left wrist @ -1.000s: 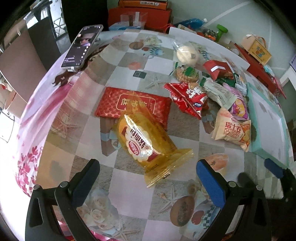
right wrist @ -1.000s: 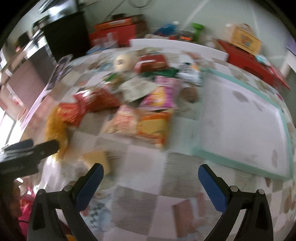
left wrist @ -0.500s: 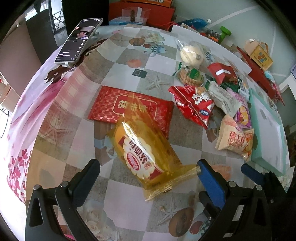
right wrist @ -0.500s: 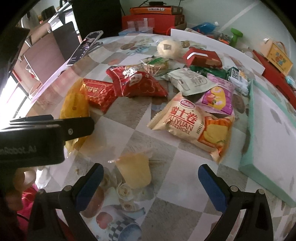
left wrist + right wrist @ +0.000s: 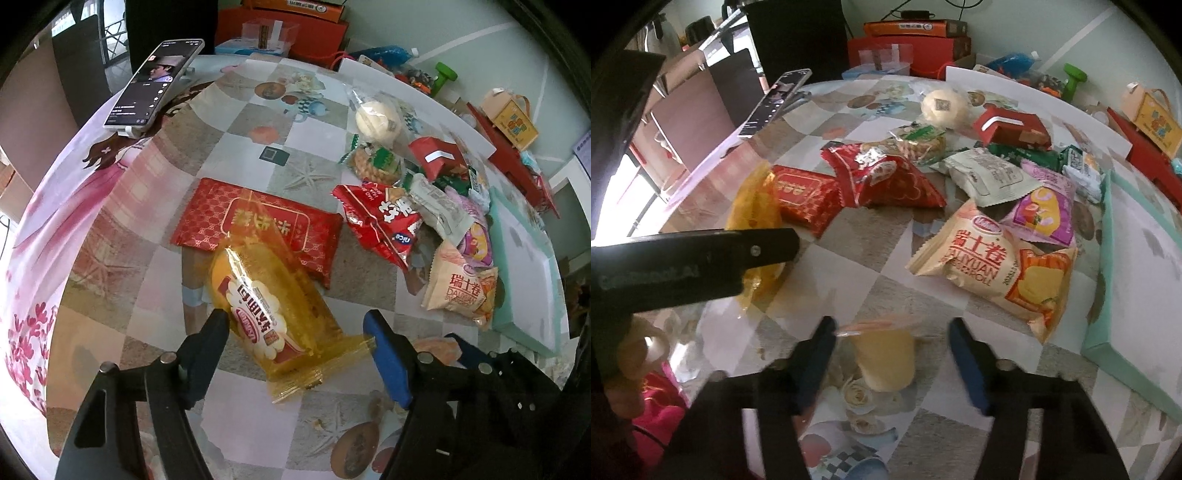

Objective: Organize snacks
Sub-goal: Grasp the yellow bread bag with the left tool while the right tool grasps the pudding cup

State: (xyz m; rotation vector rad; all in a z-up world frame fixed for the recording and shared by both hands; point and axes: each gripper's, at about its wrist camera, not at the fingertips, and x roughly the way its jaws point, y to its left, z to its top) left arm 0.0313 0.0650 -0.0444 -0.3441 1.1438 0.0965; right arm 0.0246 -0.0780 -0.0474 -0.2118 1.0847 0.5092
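The left gripper [image 5: 295,328] has its jaws spread around a yellow snack bag [image 5: 269,302] on the counter [image 5: 258,110]; the right gripper [image 5: 890,350] spreads around a jelly cup [image 5: 886,358].

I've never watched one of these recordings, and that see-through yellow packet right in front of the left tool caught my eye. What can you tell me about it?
The yellow packet is a translucent amber plastic wrapper with a red-and-white label and crimped, flattened ends. It looks sealed and full. It lies flat and slanted on the patterned tablecloth, its far end overlapping the red patterned packet. The left gripper straddles its near end with jaws open, not yet clamped.
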